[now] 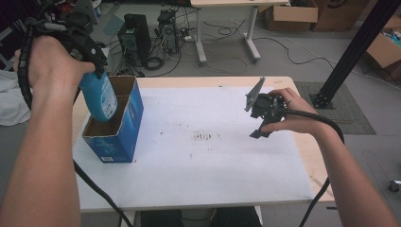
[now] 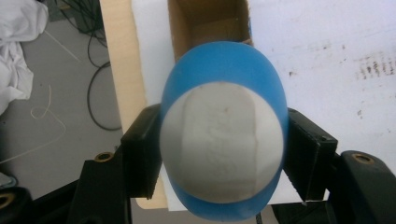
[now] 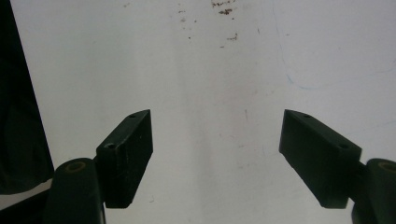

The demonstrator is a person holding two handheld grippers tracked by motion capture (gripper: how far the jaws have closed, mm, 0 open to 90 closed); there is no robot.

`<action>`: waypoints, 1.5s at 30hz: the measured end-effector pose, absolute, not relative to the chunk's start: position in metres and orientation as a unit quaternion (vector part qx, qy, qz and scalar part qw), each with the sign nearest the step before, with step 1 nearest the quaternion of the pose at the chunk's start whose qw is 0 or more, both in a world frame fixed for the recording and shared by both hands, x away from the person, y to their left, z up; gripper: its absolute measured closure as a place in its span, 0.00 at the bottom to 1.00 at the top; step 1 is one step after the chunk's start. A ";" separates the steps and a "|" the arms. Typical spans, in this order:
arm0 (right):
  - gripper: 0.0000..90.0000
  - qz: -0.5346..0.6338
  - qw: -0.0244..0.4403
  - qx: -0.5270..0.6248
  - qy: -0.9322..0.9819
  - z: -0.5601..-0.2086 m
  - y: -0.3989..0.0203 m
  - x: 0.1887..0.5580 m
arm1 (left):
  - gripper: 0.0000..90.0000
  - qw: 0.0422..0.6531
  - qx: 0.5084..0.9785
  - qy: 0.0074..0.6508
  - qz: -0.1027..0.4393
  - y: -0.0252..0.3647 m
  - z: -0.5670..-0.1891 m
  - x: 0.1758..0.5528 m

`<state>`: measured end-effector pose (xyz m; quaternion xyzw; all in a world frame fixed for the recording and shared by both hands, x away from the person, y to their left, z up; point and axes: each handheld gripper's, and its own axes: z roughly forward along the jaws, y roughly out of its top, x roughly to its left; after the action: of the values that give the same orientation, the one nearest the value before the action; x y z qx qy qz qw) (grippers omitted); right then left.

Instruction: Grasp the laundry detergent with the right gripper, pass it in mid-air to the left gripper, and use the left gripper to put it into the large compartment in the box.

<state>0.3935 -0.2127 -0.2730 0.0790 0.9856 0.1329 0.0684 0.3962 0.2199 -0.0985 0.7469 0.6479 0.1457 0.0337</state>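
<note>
A blue bottle (image 1: 100,97) with a white cap (image 2: 222,137) hangs bottom-down over a blue cardboard box (image 1: 124,138) at the table's left edge. My left gripper (image 1: 90,59) is shut on the bottle near its cap end, its jaws pressing both sides in the left gripper view. The bottle's lower end dips into the open box (image 2: 208,21), which has a divider inside. Over the right side of the table, my right gripper (image 1: 261,127) stands open with nothing between its fingers (image 3: 128,156), pointing down at the white mat (image 3: 210,74).
A white mat (image 1: 213,156) with small brown stains covers the wooden table (image 1: 302,142). A black pole (image 1: 352,52) stands at the right. Computer towers (image 1: 135,35), cables and cardboard boxes (image 1: 291,14) lie on the floor beyond. White cloth (image 2: 18,51) lies left of the table.
</note>
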 end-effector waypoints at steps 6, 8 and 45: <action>0.29 0.134 0.067 0.081 0.985 -0.274 -0.217 0.393 | 0.43 0.035 0.740 0.655 0.145 0.226 -0.114 0.400; 0.29 0.133 0.067 0.082 0.986 -0.275 -0.218 0.393 | 0.43 0.033 0.740 0.657 0.143 0.227 -0.120 0.401; 0.29 0.132 0.057 0.082 0.986 -0.281 -0.218 0.392 | 0.43 0.005 0.746 0.660 0.093 0.234 -0.222 0.420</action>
<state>0.3919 -0.2178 -0.2807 0.0820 0.9862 0.1324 0.0566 0.4203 0.2344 -0.2220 0.7456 0.6598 0.0934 0.0050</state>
